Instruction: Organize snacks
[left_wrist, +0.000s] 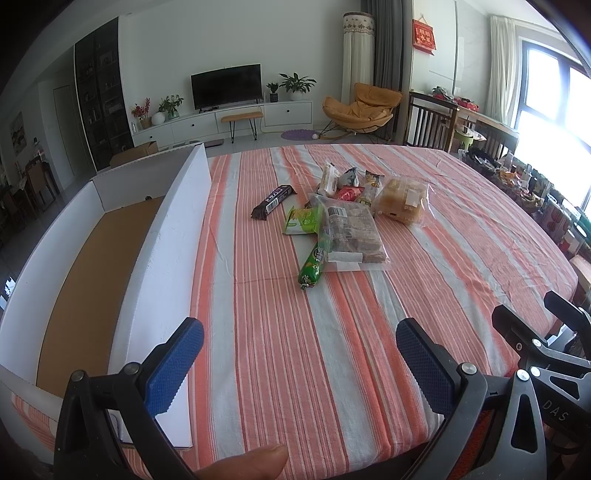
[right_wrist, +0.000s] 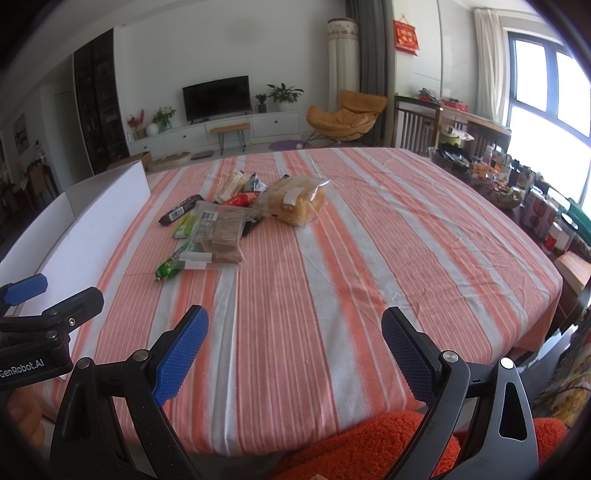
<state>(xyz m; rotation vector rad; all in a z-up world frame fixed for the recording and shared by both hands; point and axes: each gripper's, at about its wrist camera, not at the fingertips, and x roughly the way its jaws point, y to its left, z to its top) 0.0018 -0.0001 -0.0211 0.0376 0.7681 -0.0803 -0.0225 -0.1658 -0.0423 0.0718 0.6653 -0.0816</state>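
- Hovering low at the near edge of the striped surface (left_wrist: 280, 350), the left claw (left_wrist: 299, 354) and right claw (right_wrist: 295, 350) both gape wide, released, grasping nothing, probably poised to reach.
- The snacks (left_wrist: 343, 218) lie heaped mid-surface, well apart from both claws, presumably awaiting sorting.
- One white box (left_wrist: 166, 236), its brown floor bare, stands left of the heap, likely the destination.
- I count one dark bar (left_wrist: 273, 202), one green tube (left_wrist: 314, 262), one clear biscuit bag (left_wrist: 351, 232), one bread bag (left_wrist: 402, 201); smaller packets overlap, perhaps five.

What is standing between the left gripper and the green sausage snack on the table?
Nothing visible. Only bare striped tablecloth lies between the open left gripper and the green sausage snack. The white box stands off to the left.
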